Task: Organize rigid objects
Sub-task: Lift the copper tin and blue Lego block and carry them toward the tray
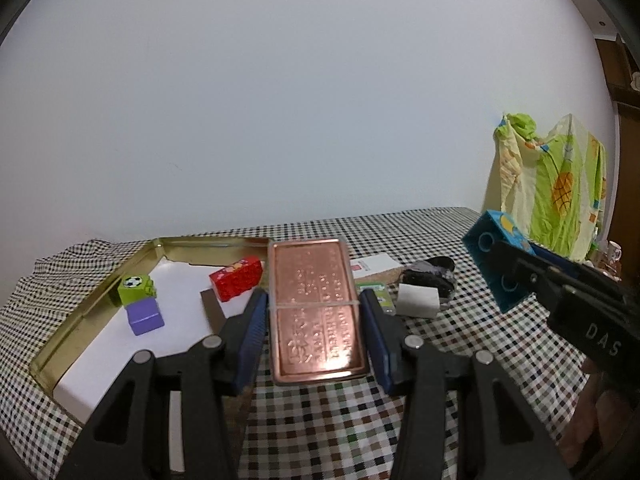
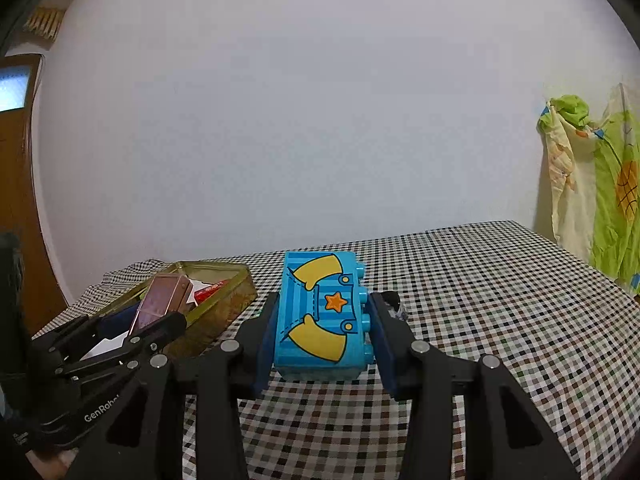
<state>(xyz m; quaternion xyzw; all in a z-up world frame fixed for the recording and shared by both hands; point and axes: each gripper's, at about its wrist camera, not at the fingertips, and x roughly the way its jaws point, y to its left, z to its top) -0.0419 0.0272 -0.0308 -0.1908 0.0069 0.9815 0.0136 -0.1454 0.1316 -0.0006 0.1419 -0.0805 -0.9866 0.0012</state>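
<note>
Copper case (image 1: 316, 312) lengthwise along left gripper (image 1: 316, 320)

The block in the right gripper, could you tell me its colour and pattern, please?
The block is light blue, with darker stripes, yellow sleeves and an orange star; the right wrist view shows it best.

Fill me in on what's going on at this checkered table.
A person is sorting toys with two handheld grippers. The left gripper clamps a flat copper-coloured metal case, and the right gripper grips a blue toy brick with a star. The gold tin tray already contains a red brick and a green-and-purple block.
</note>
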